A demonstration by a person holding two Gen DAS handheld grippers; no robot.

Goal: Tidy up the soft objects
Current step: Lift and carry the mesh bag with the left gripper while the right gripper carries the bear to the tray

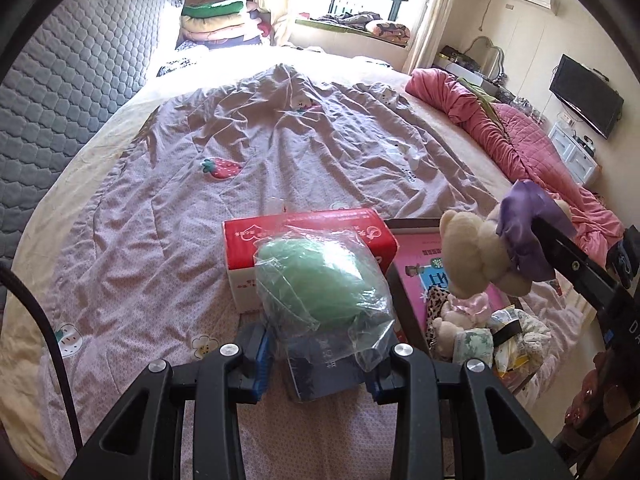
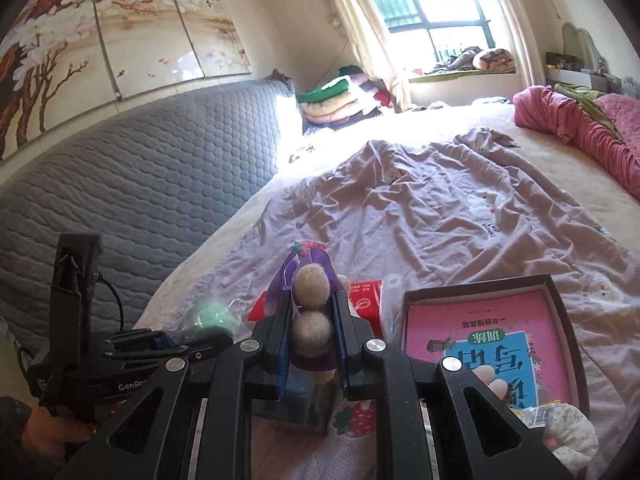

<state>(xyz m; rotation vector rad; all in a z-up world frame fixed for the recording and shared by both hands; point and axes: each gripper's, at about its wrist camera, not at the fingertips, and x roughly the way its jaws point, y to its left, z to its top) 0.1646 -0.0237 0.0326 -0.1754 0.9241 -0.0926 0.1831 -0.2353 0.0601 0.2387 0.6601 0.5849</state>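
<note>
Right gripper [image 2: 310, 344] clamps the cream plush bear in purple ribbon [image 1: 480, 256], lifted clear above the brown cardboard tray [image 1: 404, 280], while left gripper [image 1: 320, 354], jaws spread, straddles the bagged green sponge [image 1: 320, 276].

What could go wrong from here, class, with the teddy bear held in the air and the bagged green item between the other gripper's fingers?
1. The right gripper pinches the teddy bear off-centre; it may slip out.
2. The left gripper stands open around the bagged green item; closing might catch only slippery plastic.
3. The box looks crowded; toys could spill.
</note>
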